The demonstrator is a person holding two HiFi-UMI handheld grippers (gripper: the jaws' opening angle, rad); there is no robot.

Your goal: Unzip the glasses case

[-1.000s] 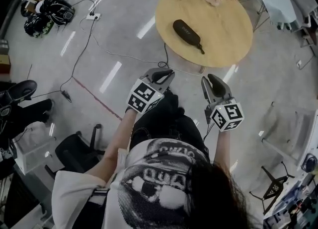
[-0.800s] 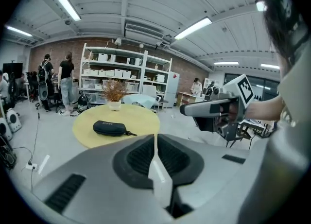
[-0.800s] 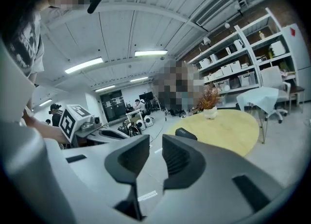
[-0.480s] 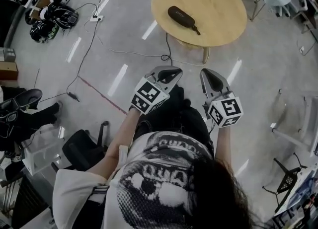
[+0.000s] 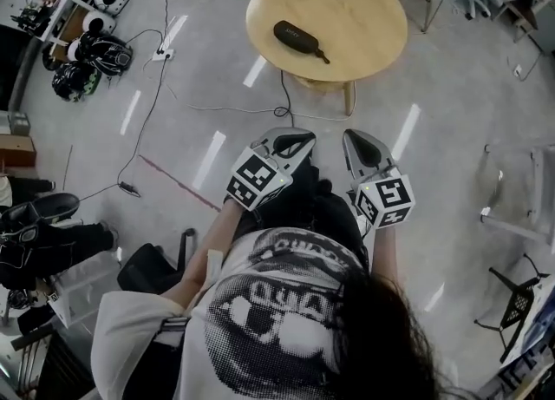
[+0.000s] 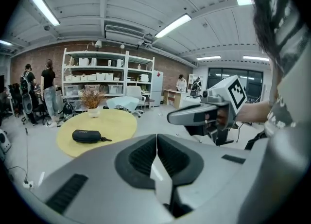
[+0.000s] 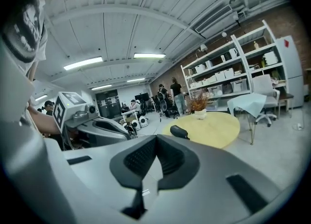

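Well, the black glasses case (image 5: 297,38) lies flat on the round wooden table (image 5: 373,38), left of its middle and well apart from both claws. In the head view its long axis runs from upper left to lower right, with the thin loop at its end trailing toward the table's centre. Whether its zip is shut is too small to tell. The left claw (image 5: 290,136) is closed on nothing. The right claw (image 5: 360,140) has just been closing and now meets empty too. Both point tableward over the floor, I'd judge because the person stands off from it.
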